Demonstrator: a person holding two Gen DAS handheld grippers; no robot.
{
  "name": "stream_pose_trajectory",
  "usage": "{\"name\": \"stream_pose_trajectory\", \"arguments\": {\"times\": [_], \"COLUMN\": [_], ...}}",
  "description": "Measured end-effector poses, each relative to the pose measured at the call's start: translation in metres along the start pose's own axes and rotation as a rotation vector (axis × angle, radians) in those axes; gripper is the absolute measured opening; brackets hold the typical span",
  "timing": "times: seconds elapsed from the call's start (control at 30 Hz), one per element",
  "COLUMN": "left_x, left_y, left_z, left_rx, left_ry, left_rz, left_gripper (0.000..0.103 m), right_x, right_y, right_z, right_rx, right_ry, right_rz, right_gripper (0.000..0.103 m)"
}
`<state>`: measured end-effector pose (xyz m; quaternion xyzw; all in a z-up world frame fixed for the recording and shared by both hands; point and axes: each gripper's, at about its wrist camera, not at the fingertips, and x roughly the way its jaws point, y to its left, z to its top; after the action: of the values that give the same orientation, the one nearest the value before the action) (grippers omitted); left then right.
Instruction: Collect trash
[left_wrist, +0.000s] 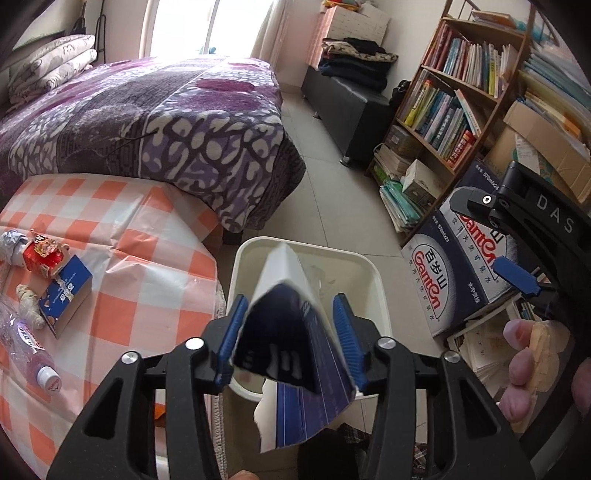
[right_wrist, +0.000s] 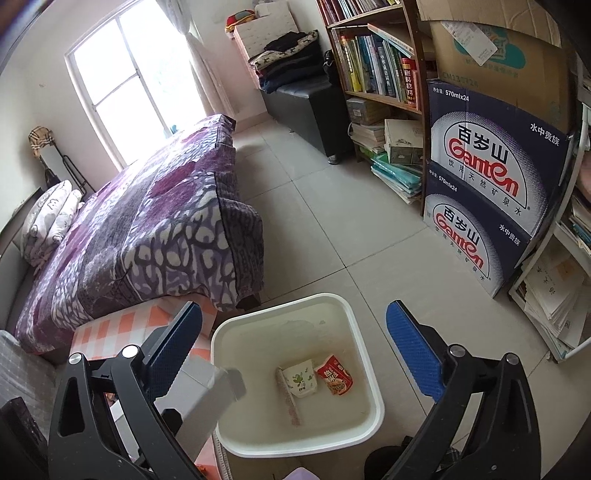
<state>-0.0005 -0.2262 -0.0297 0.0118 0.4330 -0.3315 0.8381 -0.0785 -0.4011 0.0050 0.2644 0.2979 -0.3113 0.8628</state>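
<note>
Both grippers over the bin, carton coming loose in the left one.
Left gripper (left_wrist: 291, 332): jaws part-spread, blue carton (left_wrist: 295, 350) between them, right pad clear of it, left-pad contact unclear; bin (left_wrist: 376, 280) just beyond. Right gripper (right_wrist: 295, 350): spread wide, empty; bin directly ahead, cup (right_wrist: 303, 376) and red wrapper (right_wrist: 334, 374) inside.

Open floor (right_wrist: 325, 221) beyond the bin (right_wrist: 365, 332), hemmed by bed (right_wrist: 147, 221) and stacked boxes (right_wrist: 491, 192).
</note>
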Motion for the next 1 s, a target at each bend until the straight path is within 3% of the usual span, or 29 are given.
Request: {"name": "stream_pose_trajectory", "arguments": {"times": [0.1, 0.27, 0.57, 0.7, 1.0], "left_x": [0.001, -0.003, -0.019, -0.025, -0.035], "left_y": [-0.001, 0.005, 0.018, 0.028, 0.087], "left_z": [-0.002, -0.001, 0.0, -0.001, 0.001], "left_rx": [0.013, 0.013, 0.062, 0.067, -0.068], "left_ry": [0.003, -0.001, -0.083, -0.113, -0.093], "left_rz": [0.014, 0.05, 0.221, 0.305, 0.447], "left_gripper": [0.064, 0.067, 0.073, 0.081, 0.089], "right_x": [0.0, -0.001, -0.009, -0.011, -0.004], "right_y": [0.0, 0.007, 0.037, 0.051, 0.091], "right_z": [0.0, -0.002, -0.013, -0.02, -0.039], "right_rx": [0.004, -0.016, -0.146, -0.195, -0.281], "right_ry": [0.001, -0.015, -0.092, -0.12, -0.095], "right_rz": [-0.009, -0.031, -0.121, -0.146, -0.133], "right_gripper": [0.096, 0.096, 0.096, 0.096, 0.096]}}
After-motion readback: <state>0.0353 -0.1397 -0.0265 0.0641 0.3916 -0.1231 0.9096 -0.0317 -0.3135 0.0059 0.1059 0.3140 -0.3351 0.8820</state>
